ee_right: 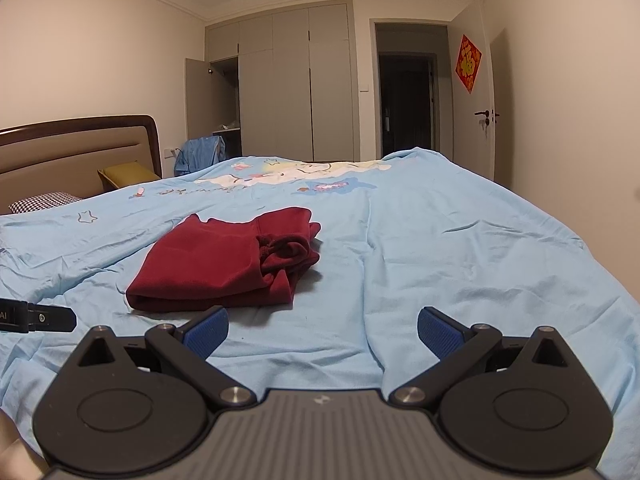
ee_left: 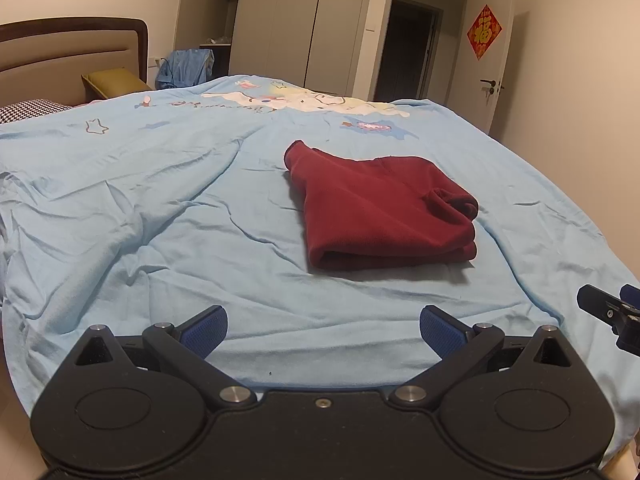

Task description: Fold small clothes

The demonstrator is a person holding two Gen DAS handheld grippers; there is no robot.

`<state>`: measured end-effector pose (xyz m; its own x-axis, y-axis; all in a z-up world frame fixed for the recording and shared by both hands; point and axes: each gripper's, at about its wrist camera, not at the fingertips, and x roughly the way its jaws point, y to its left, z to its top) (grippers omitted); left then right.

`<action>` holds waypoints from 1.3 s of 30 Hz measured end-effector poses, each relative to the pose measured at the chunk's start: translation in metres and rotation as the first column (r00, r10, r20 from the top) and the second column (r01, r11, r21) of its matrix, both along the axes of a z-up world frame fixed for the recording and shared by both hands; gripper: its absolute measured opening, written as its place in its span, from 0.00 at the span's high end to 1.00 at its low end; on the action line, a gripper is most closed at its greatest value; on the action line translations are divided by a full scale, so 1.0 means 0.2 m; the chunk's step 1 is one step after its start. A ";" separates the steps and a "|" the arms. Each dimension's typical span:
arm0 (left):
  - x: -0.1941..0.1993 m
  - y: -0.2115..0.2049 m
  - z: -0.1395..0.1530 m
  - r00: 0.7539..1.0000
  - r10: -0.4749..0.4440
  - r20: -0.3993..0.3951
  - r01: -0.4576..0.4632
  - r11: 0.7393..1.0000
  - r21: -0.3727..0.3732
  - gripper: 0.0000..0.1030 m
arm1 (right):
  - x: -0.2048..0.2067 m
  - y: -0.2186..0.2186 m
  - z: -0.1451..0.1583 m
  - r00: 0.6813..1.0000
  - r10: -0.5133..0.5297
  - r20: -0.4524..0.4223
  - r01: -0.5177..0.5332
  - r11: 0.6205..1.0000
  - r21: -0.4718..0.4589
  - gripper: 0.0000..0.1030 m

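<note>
Folded red garment is lying on the blue sheet. Left gripper is hovering near it, jaws wide apart, holding nothing.

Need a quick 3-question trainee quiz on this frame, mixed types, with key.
1. True or false: the left gripper grips the dark red garment.
2. The garment lies on: A) the light blue bedsheet B) a chair C) the floor.
3. Fill in: the right gripper has its jaws ____.

Key: 1 false, both grippers are empty and short of the folded garment; 2 A; 3 open.
</note>
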<state>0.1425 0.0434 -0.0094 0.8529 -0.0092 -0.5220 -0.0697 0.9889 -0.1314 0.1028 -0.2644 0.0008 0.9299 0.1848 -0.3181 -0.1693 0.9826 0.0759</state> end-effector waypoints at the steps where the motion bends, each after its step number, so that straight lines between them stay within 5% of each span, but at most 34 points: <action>1: 0.00 0.00 0.00 1.000 0.000 0.000 0.000 1.000 0.000 0.01 | 0.00 0.00 0.00 1.000 0.000 -0.001 0.000 1.000 0.000 0.00; 39: 0.10 -0.06 -0.04 0.998 -0.019 -0.060 0.021 0.999 0.049 0.01 | 0.10 0.02 -0.07 0.997 0.008 -0.077 -0.008 1.000 -0.001 0.00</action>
